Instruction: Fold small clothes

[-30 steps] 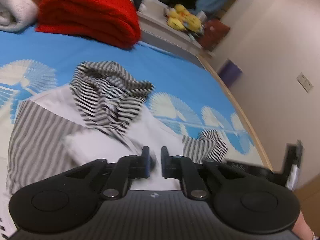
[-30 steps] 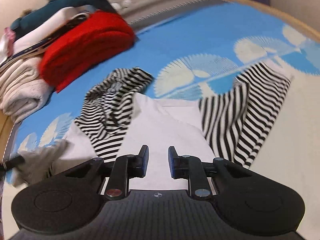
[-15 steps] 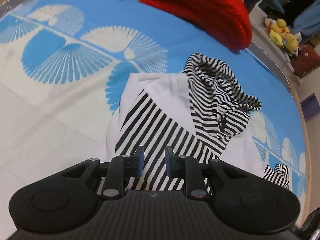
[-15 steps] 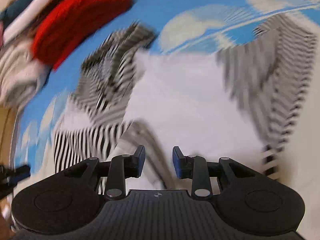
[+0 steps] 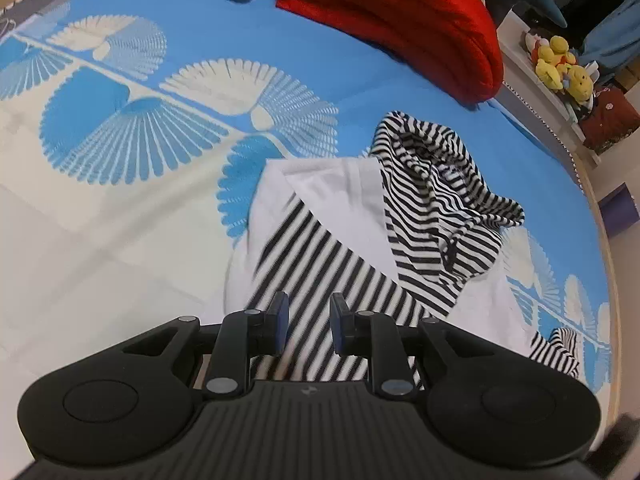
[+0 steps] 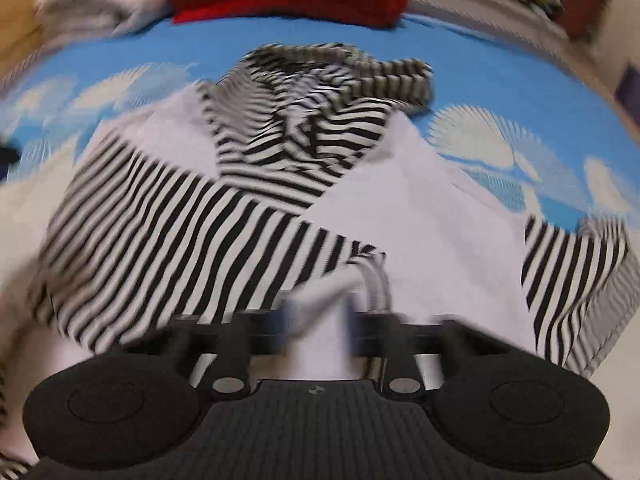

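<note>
Looking along the left gripper (image 5: 306,322) in the left wrist view, its blue-padded fingers (image 5: 280,320) are standing spread with a clear gap and nothing between them. They are hovering over the near end of the striped sleeve (image 5: 320,276), which is lying folded across the white body of the small hooded top (image 5: 344,196). That sleeve is running as a long diagonal band from the shoulder at upper left toward the lower right, straight ahead of the claw. The striped hood (image 5: 440,196) is sitting bunched beyond it to the right, and the whole garment is lying on the blue patterned bedspread (image 5: 120,128), with a red folded blanket (image 5: 400,20) well apart at the far edge.

Turning to the right wrist view, motion blur is smearing the right gripper (image 6: 320,320); whether its fingers are parted or nipping the white fabric directly in front of them I cannot tell. The other sleeve (image 6: 572,288) is lying spread out to the right of this claw, its length pointing away from the white body, not yet folded in. My judgement is that the right hand is the nearer one to that sleeve, so the coming fold would turn on reaching rightward and drawing it across toward the centre.
</note>
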A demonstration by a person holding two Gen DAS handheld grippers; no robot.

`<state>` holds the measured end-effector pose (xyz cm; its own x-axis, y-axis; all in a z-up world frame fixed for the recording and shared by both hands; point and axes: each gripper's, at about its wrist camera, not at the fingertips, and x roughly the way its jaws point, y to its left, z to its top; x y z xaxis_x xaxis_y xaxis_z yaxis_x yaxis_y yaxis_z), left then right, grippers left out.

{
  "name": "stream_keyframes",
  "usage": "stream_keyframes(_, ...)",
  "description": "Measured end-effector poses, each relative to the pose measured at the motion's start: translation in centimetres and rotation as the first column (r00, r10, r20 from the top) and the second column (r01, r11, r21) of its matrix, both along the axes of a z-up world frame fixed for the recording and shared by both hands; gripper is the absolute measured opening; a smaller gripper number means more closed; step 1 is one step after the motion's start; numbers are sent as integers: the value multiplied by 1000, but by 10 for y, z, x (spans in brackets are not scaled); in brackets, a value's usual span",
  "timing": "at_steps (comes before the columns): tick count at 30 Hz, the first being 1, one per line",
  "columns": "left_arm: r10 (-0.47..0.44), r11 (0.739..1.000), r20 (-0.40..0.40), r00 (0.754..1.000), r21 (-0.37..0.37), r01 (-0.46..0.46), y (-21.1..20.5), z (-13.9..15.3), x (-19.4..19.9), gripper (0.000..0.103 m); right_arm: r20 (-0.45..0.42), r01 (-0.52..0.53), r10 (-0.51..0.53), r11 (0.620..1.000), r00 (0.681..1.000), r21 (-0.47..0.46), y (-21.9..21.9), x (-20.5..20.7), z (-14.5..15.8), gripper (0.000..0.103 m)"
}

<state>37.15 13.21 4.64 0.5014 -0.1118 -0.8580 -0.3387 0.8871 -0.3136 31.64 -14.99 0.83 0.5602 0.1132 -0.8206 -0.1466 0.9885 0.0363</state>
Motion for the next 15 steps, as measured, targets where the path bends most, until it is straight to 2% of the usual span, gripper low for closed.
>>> stream_keyframes(3, -2, 1000, -6, 1000, 19, 2, 4, -2, 0, 23, 121, 78, -87, 994, 989, 76, -39, 5, 24, 3)
stream_keyframes(5, -8, 1000, -9, 1000, 13, 9, 5, -4, -1, 23, 153, 148, -167, 981, 974, 124, -74, 11, 34, 3)
stream_keyframes(7, -21, 1000, -18, 1000, 16, 21, 4, -8, -1, 23, 108, 206, -225, 965, 968, 164, -102, 18, 30, 3)
stream_keyframes(9, -31, 999, -30, 999, 16, 31, 3, -12, -1, 23, 26, 275, -284, 945, 959, 175, -125, 25, 14, 4)
stream_keyframes(11, -39, 999, -36, 999, 13, 39, 2, -16, -1, 23, -20, 378, -379, 913, 925, 153, -143, 25, 3, 8)
stream_keyframes(13, -42, 999, -46, 998, 16, 43, 1, -19, -1, 23, -60, 391, -386, 902, 920, 184, -150, 21, -4, 9)
stream_keyframes(15, -47, 999, -49, 998, 19, 48, 0, -21, -1, 23, -131, 370, -347, 894, 929, 253, -150, 19, -11, 24)
